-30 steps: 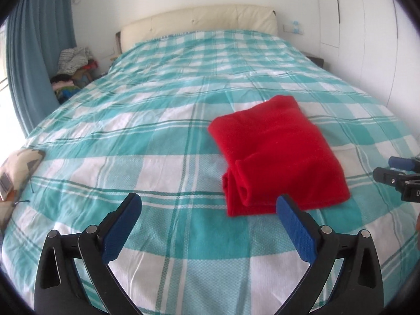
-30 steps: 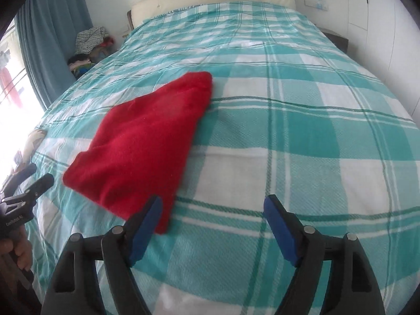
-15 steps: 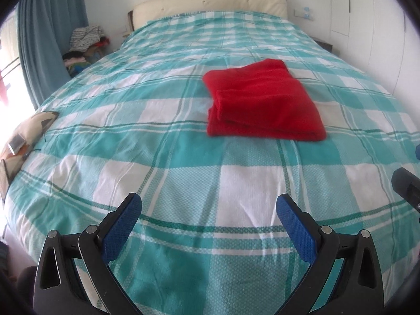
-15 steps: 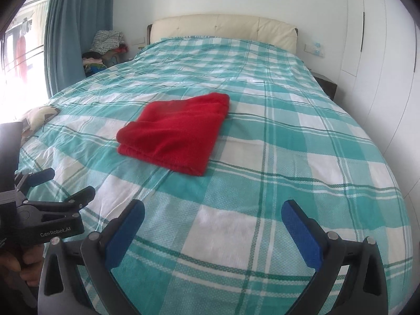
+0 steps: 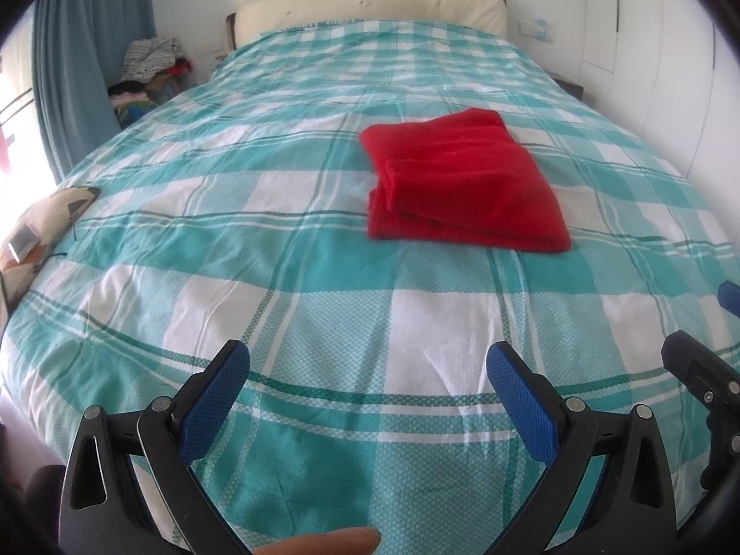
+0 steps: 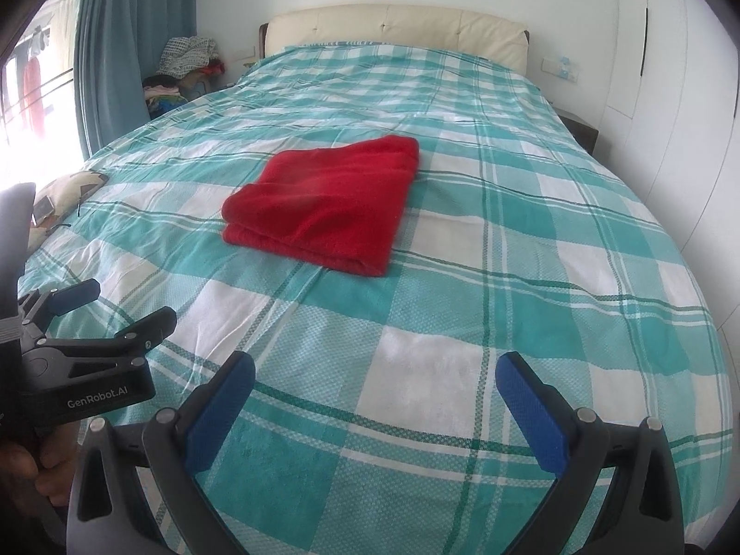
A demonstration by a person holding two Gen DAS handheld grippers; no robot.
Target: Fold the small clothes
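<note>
A red garment (image 5: pixel 462 180) lies folded into a neat rectangle on the teal checked bedspread (image 5: pixel 277 240); it also shows in the right wrist view (image 6: pixel 328 203). My left gripper (image 5: pixel 367 360) is open and empty, well back from the garment near the foot of the bed; it also shows at the left of the right wrist view (image 6: pixel 111 305). My right gripper (image 6: pixel 374 370) is open and empty, also well short of the garment. Its fingers (image 5: pixel 693 360) show at the right edge of the left wrist view.
A cream headboard (image 6: pixel 393 32) stands at the far end. A pile of clothes (image 6: pixel 185 60) sits by the blue curtain (image 6: pixel 125 46) at far left. A patterned cushion (image 5: pixel 41 226) lies at the bed's left edge. White wardrobe doors (image 6: pixel 670 92) line the right.
Both grippers have pulled back and up from the folded red garment toward the foot of the bed. The garment lies still and looks farther away.
</note>
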